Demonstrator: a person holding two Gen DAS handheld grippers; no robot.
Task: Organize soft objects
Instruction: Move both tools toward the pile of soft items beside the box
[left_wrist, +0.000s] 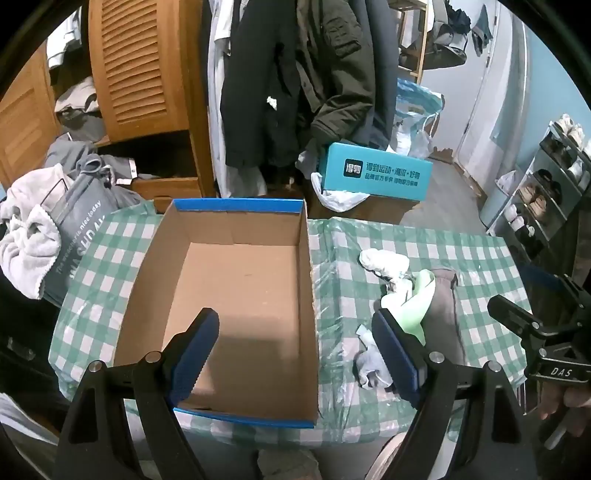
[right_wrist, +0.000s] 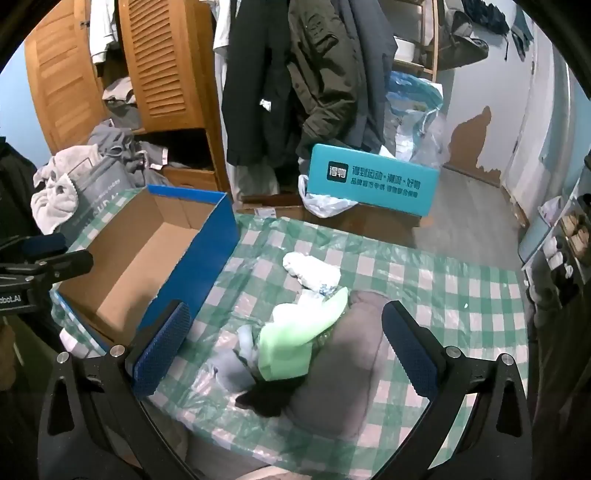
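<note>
An empty cardboard box (left_wrist: 236, 295) with a blue rim sits on the green-checked table (left_wrist: 480, 254). My left gripper (left_wrist: 295, 354) hangs wide open over its near right corner, holding nothing. Right of the box lies a heap of soft items: a white sock (right_wrist: 312, 271), a pale green cloth (right_wrist: 295, 339), a grey-brown garment (right_wrist: 351, 365), a light grey sock (right_wrist: 231, 365) and a black piece (right_wrist: 269, 398). My right gripper (right_wrist: 291, 350) stands wide open above that heap with its pads clear of the green cloth. The box (right_wrist: 147, 258) shows at the left in the right wrist view.
A teal carton (left_wrist: 375, 171) stands on the floor beyond the table beside plastic bags. Coats (left_wrist: 295, 81) hang behind it, next to a wooden louvred wardrobe (left_wrist: 136, 70). A grey laundry bag (left_wrist: 79, 218) with towels leans at the table's left edge. A shoe rack (left_wrist: 554, 177) stands at right.
</note>
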